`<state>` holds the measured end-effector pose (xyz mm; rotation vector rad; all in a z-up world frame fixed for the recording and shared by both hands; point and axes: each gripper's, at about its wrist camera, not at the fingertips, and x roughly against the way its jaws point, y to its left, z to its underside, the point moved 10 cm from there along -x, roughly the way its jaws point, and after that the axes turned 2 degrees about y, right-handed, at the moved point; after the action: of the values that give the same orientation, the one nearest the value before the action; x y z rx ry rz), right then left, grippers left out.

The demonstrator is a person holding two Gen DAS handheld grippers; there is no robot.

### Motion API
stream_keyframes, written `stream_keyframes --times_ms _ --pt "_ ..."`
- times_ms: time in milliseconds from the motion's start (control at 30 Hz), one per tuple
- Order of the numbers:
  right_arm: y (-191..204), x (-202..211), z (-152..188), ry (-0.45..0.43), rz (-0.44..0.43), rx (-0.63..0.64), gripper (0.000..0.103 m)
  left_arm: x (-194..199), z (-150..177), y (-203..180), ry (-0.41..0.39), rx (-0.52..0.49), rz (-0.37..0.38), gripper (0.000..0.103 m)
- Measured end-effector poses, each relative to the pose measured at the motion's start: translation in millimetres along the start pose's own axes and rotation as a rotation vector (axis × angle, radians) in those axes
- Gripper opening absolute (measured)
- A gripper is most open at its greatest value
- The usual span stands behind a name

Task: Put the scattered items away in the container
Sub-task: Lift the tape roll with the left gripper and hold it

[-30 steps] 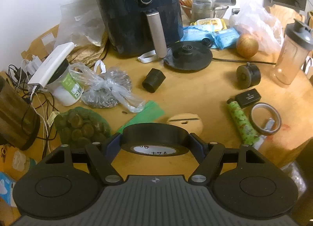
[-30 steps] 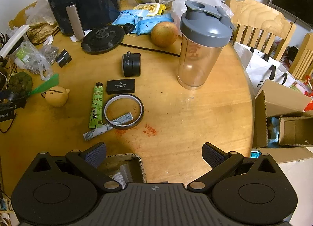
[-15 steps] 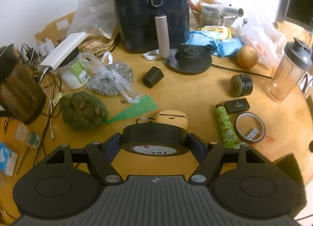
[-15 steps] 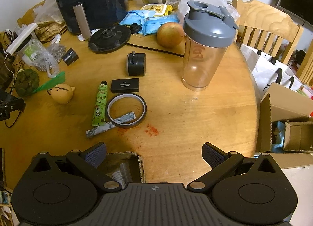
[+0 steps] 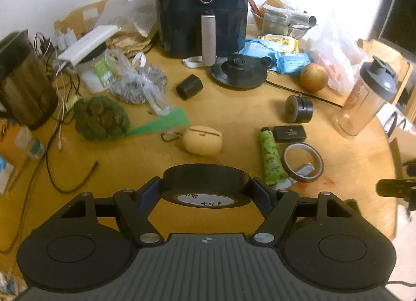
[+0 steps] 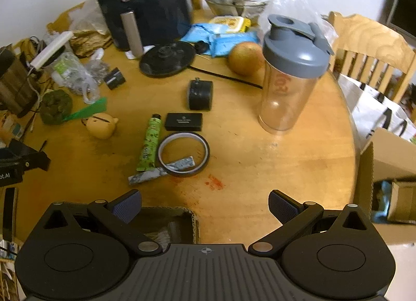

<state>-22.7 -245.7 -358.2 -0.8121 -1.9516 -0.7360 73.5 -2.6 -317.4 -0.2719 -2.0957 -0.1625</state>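
Lifted higher and drawn back since the earlier view, the left gripper (image 5: 206,187) clamps the black tape roll (image 5: 206,184) flat between its fingers, above the table (image 5: 234,119). Meanwhile the right gripper (image 6: 205,206) hangs spread and empty over the cardboard box (image 6: 193,219) (presumably the container), leaving the drop clear.

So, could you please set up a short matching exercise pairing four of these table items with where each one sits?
Items:
1. black tape roll
2. green tube
3. shaker bottle
4. kettle base

Places:
A. in front of the air fryer
B. beside the clear tape ring
C. between the left gripper fingers
D. next to the round fruit

Pairs: 1-C, 2-B, 3-D, 4-A
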Motion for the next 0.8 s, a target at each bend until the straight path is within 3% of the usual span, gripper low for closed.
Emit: stream_keyframes --times_ms 800 --pt "5 -8 -47 -0.088 0.011 0.186 0.103 23 2 -19 -0.029 0.028 0.024 0.073"
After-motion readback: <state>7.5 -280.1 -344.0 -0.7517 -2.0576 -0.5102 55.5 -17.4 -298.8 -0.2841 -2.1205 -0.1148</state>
